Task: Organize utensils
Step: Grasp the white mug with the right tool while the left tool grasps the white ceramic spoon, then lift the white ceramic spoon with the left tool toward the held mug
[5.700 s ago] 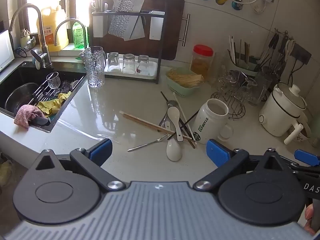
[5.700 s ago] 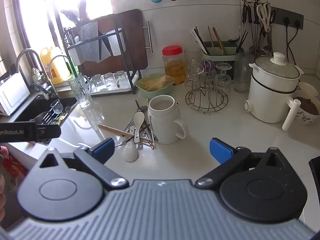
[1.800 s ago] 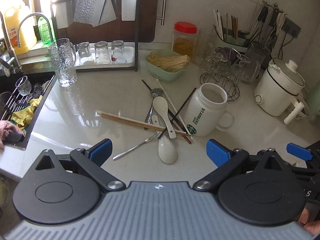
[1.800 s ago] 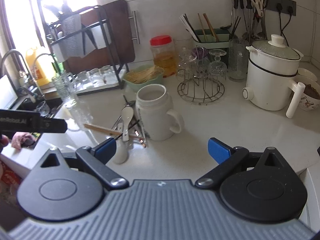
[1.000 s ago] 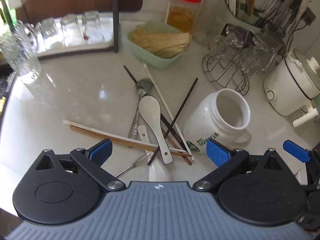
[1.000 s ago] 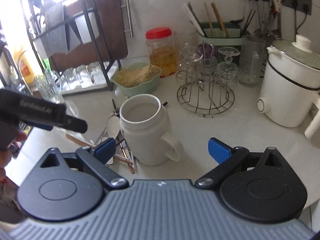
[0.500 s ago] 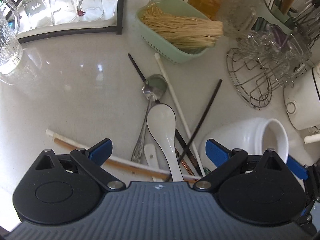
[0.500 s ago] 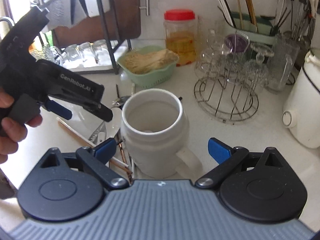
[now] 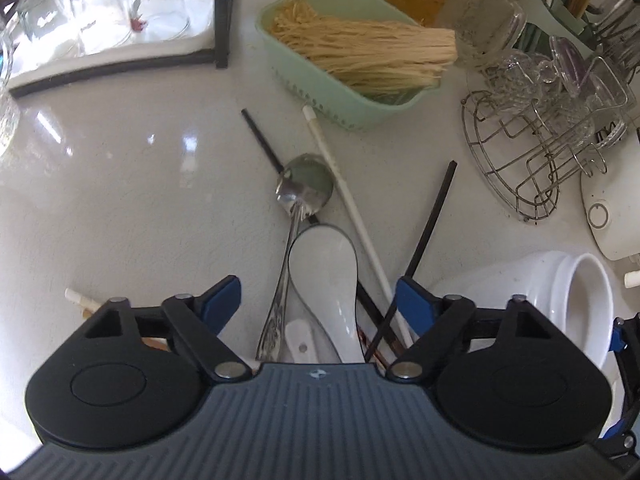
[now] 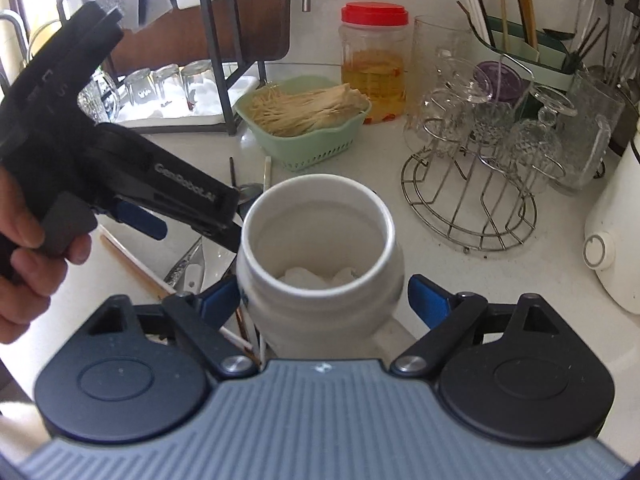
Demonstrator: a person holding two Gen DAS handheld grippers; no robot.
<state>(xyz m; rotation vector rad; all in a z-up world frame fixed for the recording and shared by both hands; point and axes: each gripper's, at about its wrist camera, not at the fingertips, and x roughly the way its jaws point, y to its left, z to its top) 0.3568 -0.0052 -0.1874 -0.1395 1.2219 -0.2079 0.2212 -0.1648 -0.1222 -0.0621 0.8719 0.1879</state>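
Note:
A pile of utensils lies on the pale counter. A white ceramic spoon (image 9: 324, 272) lies on top, over a metal spoon (image 9: 306, 190), a white chopstick (image 9: 352, 208), black chopsticks (image 9: 432, 220) and wooden ones. My left gripper (image 9: 318, 302) hangs just over the pile. Its jaws are closing, with the ceramic spoon's handle between them, untouched. A white mug (image 10: 320, 240) stands upright to the right of the pile. My right gripper (image 10: 324, 299) straddles its body. Those jaws are closing too; the left pad is at the mug's side and a gap shows at the right pad.
Behind the pile stand a green basket of dry noodles (image 9: 344, 92), a wire rack of glasses (image 10: 480, 184) and a red-lidded jar (image 10: 374, 64). A white cooker (image 10: 612, 240) stands at the right. A tray of upturned glasses (image 9: 100, 20) sits at the back left. A hand (image 10: 24, 248) holds the left gripper.
Both grippers came down and forward. The left one now sits low over the pile, the right one around the mug. Both pairs of jaws have narrowed a little.

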